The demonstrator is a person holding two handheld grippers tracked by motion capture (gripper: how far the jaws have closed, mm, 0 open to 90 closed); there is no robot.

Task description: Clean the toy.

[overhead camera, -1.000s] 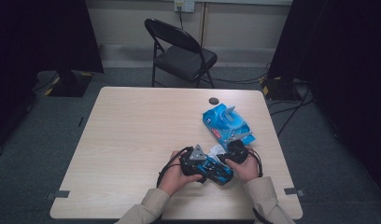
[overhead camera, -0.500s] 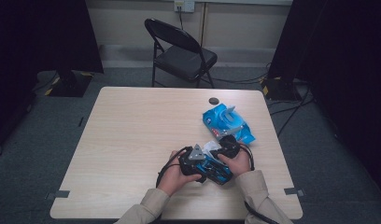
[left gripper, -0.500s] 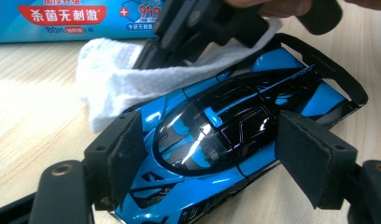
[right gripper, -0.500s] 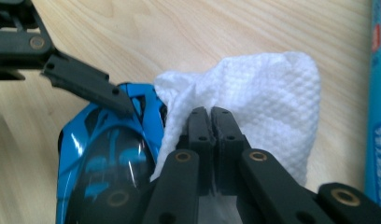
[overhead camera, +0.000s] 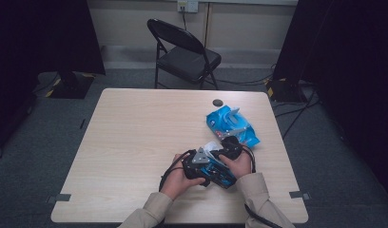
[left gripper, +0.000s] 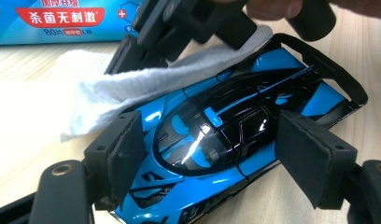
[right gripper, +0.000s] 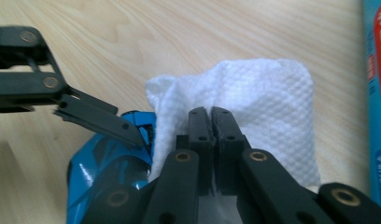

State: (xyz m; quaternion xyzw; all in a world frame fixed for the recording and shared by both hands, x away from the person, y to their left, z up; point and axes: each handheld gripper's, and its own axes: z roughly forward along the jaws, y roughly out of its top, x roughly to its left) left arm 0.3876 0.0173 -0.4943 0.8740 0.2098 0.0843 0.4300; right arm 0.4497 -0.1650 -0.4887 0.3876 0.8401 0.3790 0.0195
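Right hand-held gripper [right gripper: 211, 116], pinching the wipe [right gripper: 268, 98], slid left over the toy car [left gripper: 216, 140]; left hand-held gripper [left gripper: 212, 154] clamps the car, which may slip if rubbed hard.

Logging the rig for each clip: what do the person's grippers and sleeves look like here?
Both grippers are black. The left gripper has broad fingers faced with dark foam pads on linkage arms with brass-coloured pivot pins, and carries a grey three-cornered plate on top. The right gripper has the same pinned black linkage. A black cable loops from the left one. The sleeves are tan.
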